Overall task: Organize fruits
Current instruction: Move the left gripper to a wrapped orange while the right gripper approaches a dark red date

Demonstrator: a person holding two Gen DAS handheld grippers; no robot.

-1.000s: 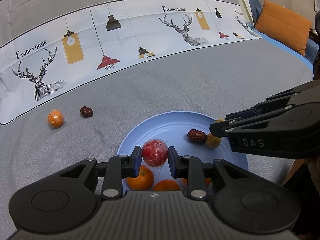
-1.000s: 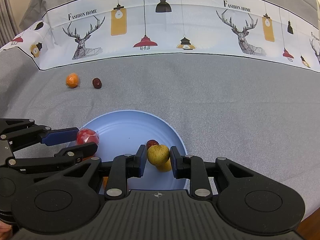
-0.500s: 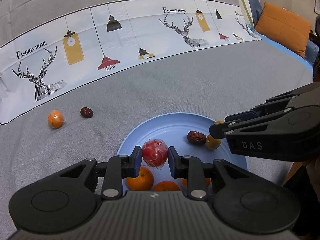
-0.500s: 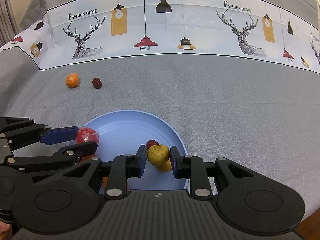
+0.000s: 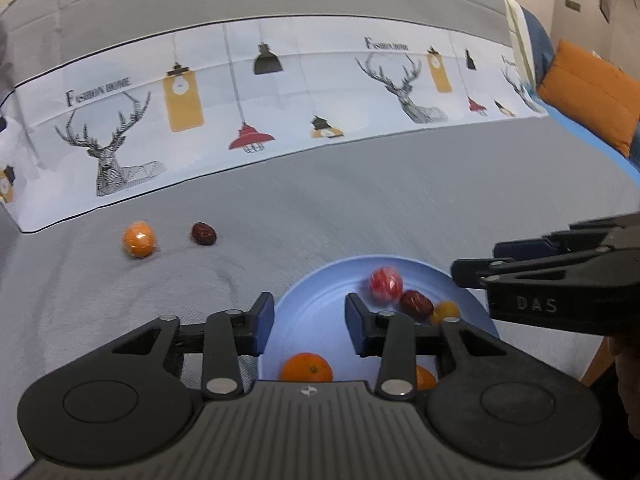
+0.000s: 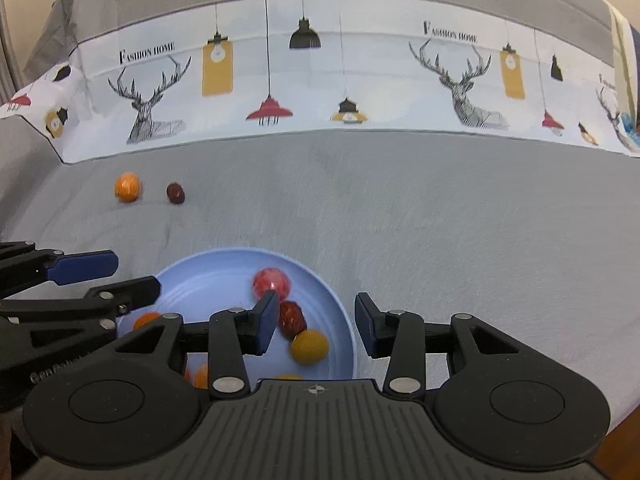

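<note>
Both grippers hang over the blue plate (image 6: 344,312) and both are empty-handed. The left gripper (image 5: 310,316) has its jaws apart, nothing but bare plate between them; the red wrapped fruit (image 5: 385,284) lies just beyond its right fingertip, loose on the plate. The right gripper (image 6: 316,320) is spread too, and the yellow fruit (image 6: 309,345) lies on the plate just inside its left pad (image 6: 267,320), which I can't say touches it.

A second ago it was a different story: the left jaws were clamped on that red fruit and the right jaws on the yellow one. Both pairs have just been opening, and both fruits are out of the grip now. The red one has ended up snug against the dark red date (image 6: 291,317), farther across the plate than where it was held.

Count on the plate: one red wrapped fruit, one date, two small yellow fruits as seen from the right wrist, the second (image 6: 287,377) peeking out by the gripper body. Oranges: the left wrist view shows two, one (image 5: 306,367) in full and another (image 5: 424,378) half hidden behind the finger; a third seen a second ago I can't find.

Out on the grey cloth (image 6: 440,220), well apart from the plate: one wrapped orange fruit (image 6: 128,187) and one date (image 6: 175,193), side by side, exactly where they were.
</note>
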